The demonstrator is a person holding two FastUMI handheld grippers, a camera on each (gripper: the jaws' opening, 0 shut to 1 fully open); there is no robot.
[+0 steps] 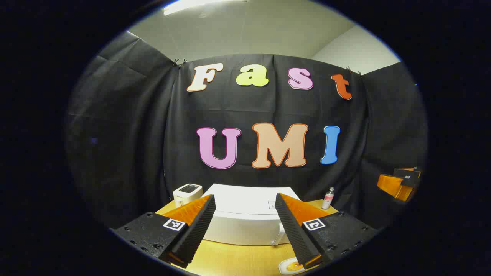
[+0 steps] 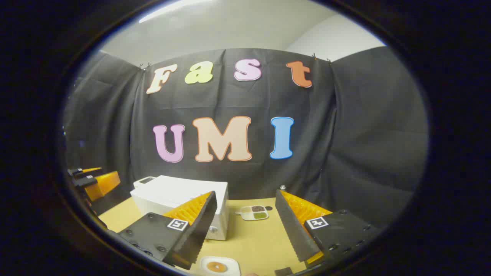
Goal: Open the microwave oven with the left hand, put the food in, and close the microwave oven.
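Both grippers hover with fingers spread, empty: left gripper [image 1: 245,222] faces the closed white microwave [image 1: 245,216] on the worktop [image 1: 238,260]; right gripper [image 2: 245,222] hangs above the plated food [image 2: 216,266] just before it.

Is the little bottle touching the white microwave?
Apart. In the left gripper view the small bottle stands on the table to one side of the microwave, with bare wood between them.
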